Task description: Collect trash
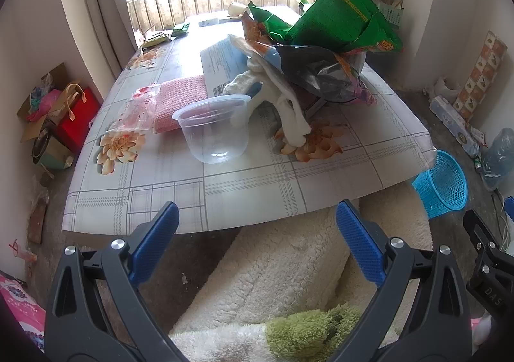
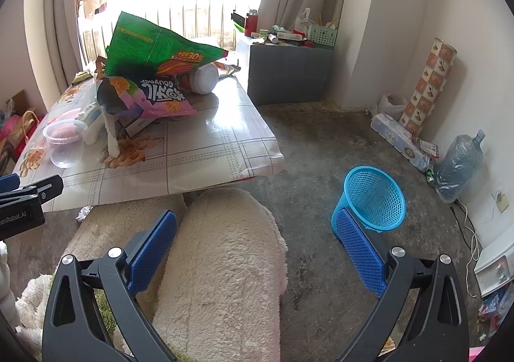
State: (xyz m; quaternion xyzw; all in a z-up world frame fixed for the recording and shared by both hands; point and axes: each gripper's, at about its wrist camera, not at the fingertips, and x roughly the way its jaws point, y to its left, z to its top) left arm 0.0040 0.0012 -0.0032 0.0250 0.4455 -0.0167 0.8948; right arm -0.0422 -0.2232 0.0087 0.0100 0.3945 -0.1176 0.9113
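Observation:
A low table (image 1: 257, 188) with a flowered cover carries a heap of trash: a green snack bag (image 1: 337, 18), a dark crumpled wrapper (image 1: 318, 73), a printed paper sheet (image 1: 221, 66) and a clear plastic cup (image 1: 215, 127). In the right wrist view the green bag (image 2: 154, 47), a pink snack bag (image 2: 154, 98) and the cup (image 2: 64, 143) show on the table (image 2: 199, 156). A blue mesh bin (image 2: 369, 201) stands on the floor right of the table, also seen as the blue bin (image 1: 443, 185). My left gripper (image 1: 257, 217) hangs open before the table's near edge. My right gripper (image 2: 257, 227) is open above the floor, empty.
A person's fluffy cream trouser legs (image 2: 218, 265) lie under both grippers. A crumpled paper ball (image 2: 84, 212) sits by the table's edge. Gift bags (image 1: 77, 118) crowd the left wall. A water bottle (image 2: 459, 163), packages and a grey cabinet (image 2: 289, 73) line the right side.

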